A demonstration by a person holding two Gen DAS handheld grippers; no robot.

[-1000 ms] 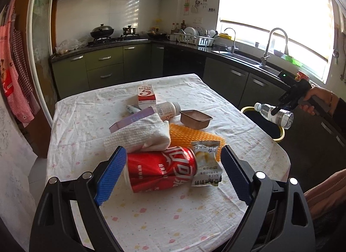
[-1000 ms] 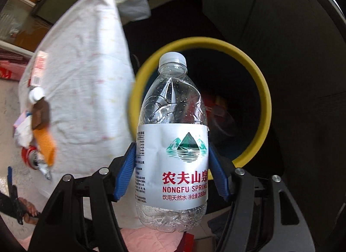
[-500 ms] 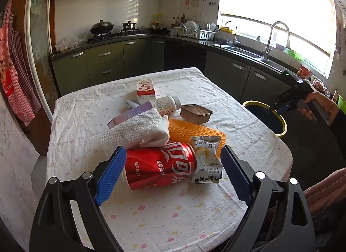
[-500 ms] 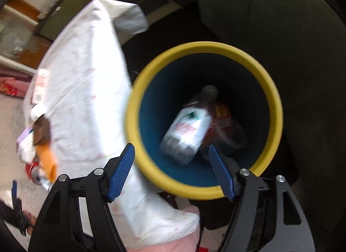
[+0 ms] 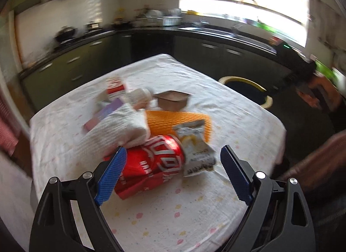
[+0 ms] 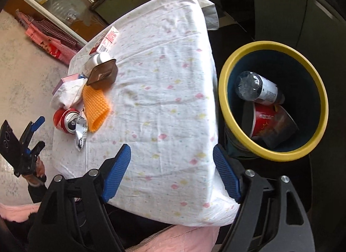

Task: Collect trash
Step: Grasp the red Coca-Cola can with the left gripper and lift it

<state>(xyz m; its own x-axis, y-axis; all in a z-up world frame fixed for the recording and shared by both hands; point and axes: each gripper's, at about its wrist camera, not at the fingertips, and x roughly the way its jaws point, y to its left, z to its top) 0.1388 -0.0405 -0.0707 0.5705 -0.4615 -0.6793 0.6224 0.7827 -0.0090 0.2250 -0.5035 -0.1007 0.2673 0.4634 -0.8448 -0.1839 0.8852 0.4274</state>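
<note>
Left gripper (image 5: pixel 170 173) spread wide around a crushed red soda can (image 5: pixel 151 166) lying on the white-clothed table (image 5: pixel 237 122), pads not pressing. Right gripper (image 6: pixel 172 170) empty, jaws opening, above the table's near edge. Clear plastic bottle (image 6: pixel 257 88) down in the yellow-rimmed bin (image 6: pixel 225 100), right of the table.

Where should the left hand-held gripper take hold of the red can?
Probably across the red can's round middle, from above. It lies on its side between the open left hand-held gripper's pads, a wrapper against its top end and a white cloth behind.
</note>
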